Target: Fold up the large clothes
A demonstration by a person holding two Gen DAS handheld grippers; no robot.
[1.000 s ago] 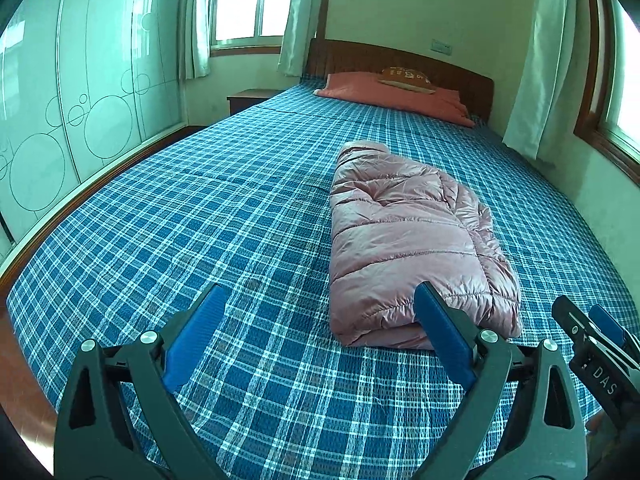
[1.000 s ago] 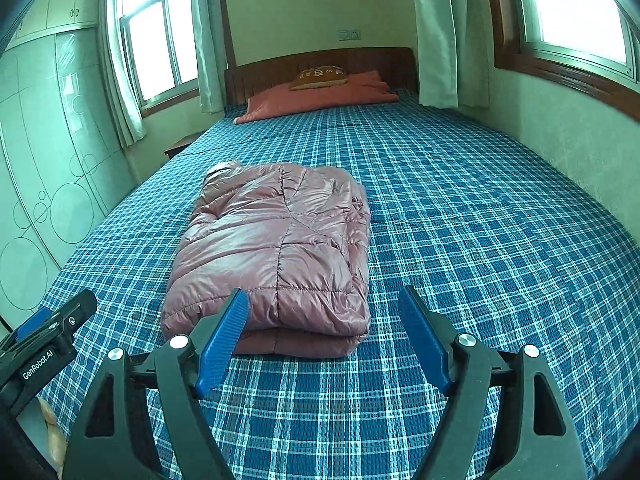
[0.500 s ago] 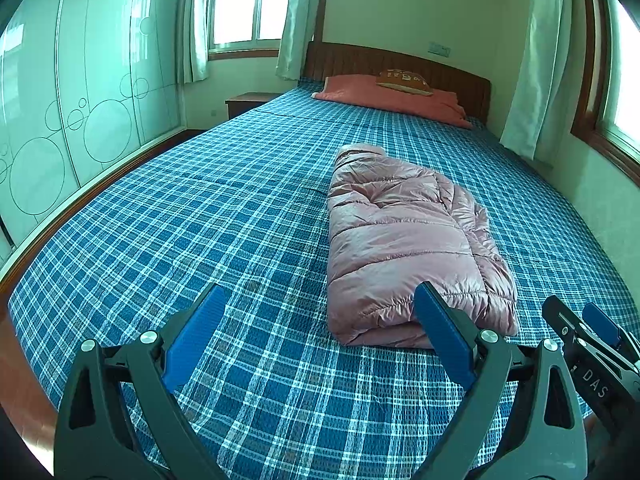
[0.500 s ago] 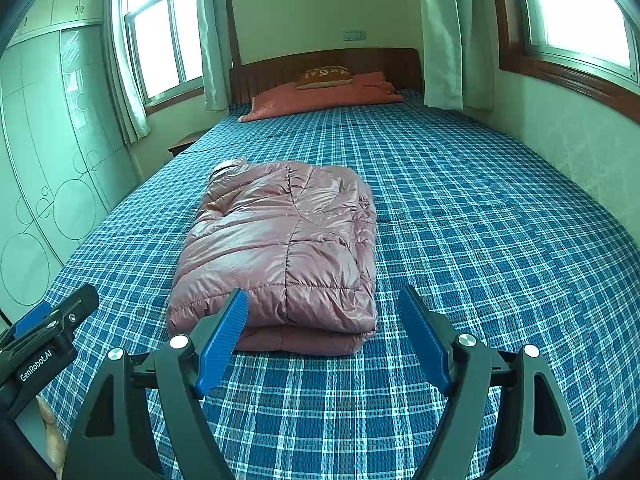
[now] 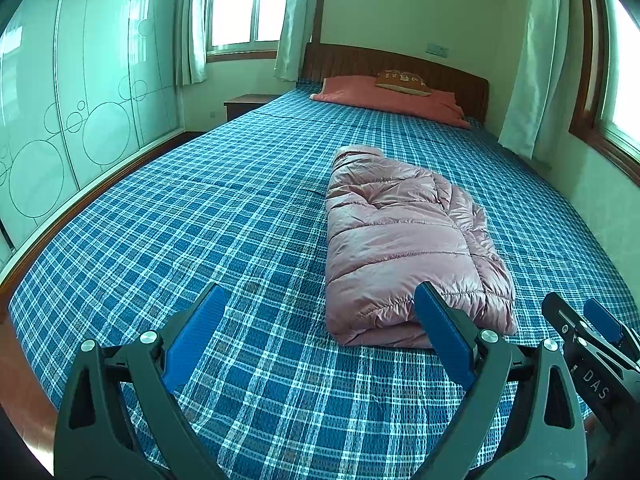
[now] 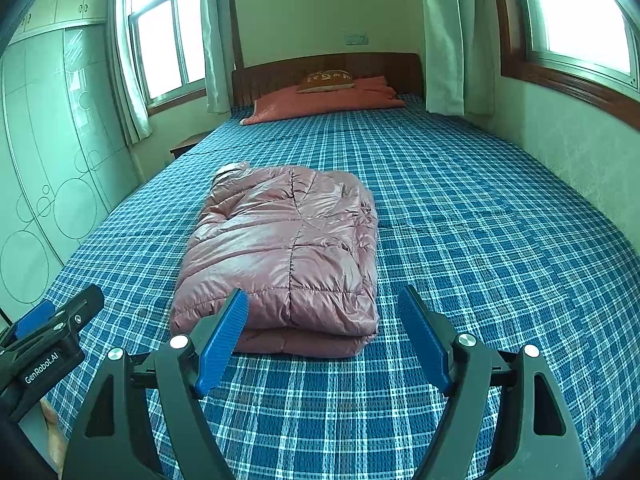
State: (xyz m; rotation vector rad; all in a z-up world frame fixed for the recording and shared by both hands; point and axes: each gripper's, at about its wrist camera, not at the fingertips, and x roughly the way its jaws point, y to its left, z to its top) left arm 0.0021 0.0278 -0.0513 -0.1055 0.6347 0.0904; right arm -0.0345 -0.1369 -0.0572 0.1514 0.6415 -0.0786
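Observation:
A pink puffer jacket (image 5: 404, 240) lies folded into a long bundle on the blue plaid bed (image 5: 220, 220); it also shows in the right wrist view (image 6: 288, 248). My left gripper (image 5: 320, 324) is open and empty, above the bed's near end, left of the jacket's near edge. My right gripper (image 6: 324, 324) is open and empty, just short of the jacket's near edge. Each gripper shows at the edge of the other's view: the right gripper (image 5: 592, 332) and the left gripper (image 6: 52, 328).
A red pillow (image 5: 384, 96) and a brown cushion (image 5: 400, 80) lie at the wooden headboard (image 5: 400, 64). A wardrobe with circle patterns (image 5: 60, 100) stands to the left, a nightstand (image 5: 248, 104) in the far corner. The wall and window (image 6: 580, 20) are to the right.
Both grippers have drawn back and tilted up a little, so the jacket sits slightly lower and farther in both views. The jacket has not moved. Both stay open.

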